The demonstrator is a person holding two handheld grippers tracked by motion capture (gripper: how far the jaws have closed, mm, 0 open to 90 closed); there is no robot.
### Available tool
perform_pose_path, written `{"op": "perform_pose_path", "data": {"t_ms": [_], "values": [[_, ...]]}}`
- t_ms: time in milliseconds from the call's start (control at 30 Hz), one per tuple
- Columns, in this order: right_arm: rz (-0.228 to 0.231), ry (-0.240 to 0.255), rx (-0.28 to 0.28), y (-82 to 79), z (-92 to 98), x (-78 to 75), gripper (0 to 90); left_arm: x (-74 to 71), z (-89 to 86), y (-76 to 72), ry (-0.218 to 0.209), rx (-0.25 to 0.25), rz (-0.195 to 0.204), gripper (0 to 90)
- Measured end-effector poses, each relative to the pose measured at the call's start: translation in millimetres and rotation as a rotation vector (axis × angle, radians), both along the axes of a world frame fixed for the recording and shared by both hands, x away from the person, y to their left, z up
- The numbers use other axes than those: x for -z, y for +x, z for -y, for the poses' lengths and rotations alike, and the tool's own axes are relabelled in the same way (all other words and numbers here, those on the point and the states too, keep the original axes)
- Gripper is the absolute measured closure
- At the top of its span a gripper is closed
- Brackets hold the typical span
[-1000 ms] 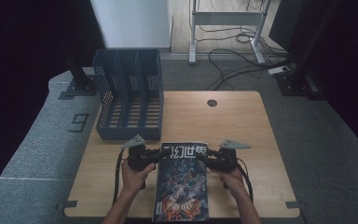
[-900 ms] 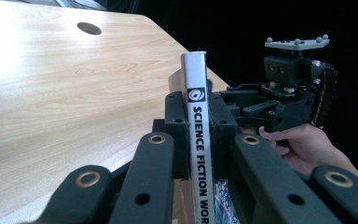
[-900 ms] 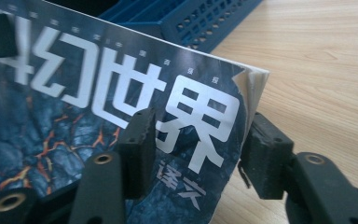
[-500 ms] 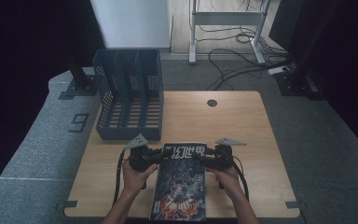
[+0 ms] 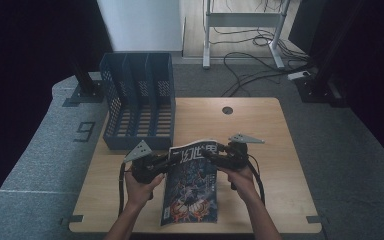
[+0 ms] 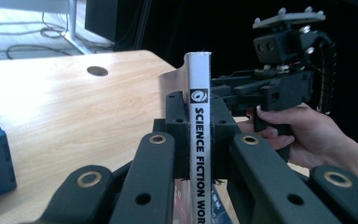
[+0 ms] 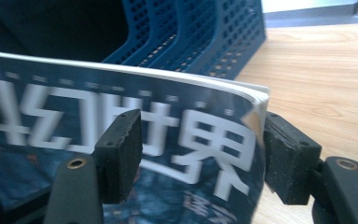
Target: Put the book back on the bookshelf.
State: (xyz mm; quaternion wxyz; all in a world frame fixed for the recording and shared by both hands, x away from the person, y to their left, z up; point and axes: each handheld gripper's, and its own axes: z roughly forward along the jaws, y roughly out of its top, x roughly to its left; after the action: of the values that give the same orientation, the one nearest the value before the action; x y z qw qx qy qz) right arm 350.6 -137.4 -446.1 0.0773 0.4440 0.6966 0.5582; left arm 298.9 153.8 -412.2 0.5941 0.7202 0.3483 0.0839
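Left hand-held gripper is clamped tight on the spine of the magazine, pads pressed flat against both sides. You can read the spine lettering running up between the two black jaws in the left gripper view. Over on the other side, the right hand-held gripper has its jaws standing apart, and they have just been closing a little. The magazine's outer edge sits between them: one pad lies over the front cover by the big white characters, the other is beside the curled page edge, and a gap shows, so there is no firm pinch there.

From the high view, the magazine is held up off the worktop, top end raised between the two hand-held grippers, lower end hanging down toward the person's side and close to the wood. The cover faces up, dark blue artwork with white title characters. Both of the person's hands come in from below, one on each side of it.

Beyond the magazine, just past its top edge, stands the blue file rack with its slotted compartments open toward the magazine. A round cable hole sits further back on the worktop, well apart to the right of the rack.
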Motion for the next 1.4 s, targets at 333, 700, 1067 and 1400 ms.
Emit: {"op": "perform_pose_path", "data": {"t_ms": [333, 700, 1067, 1400], "values": [[-0.037, 0.040, 0.017, -3.5, 10.0, 37.6, 22.5, 1.3, 5.1, 0.6, 0.002, 0.012, -0.001, 82.4], [-0.028, 0.089, -0.045, 1.0, -1.2, 37.6, 17.0, 1.9, 8.3, 0.6, 0.009, 0.027, -0.006, 82.4], [0.028, 0.066, -0.059, 1.4, -3.3, 17.0, 19.6, -1.6, 3.3, -2.3, -0.008, 0.039, -0.001, 82.2], [0.081, 0.044, -0.030, 0.7, -8.8, 7.8, 16.9, -3.7, -0.2, -9.8, -0.011, 0.022, 0.048, 82.3]]}}
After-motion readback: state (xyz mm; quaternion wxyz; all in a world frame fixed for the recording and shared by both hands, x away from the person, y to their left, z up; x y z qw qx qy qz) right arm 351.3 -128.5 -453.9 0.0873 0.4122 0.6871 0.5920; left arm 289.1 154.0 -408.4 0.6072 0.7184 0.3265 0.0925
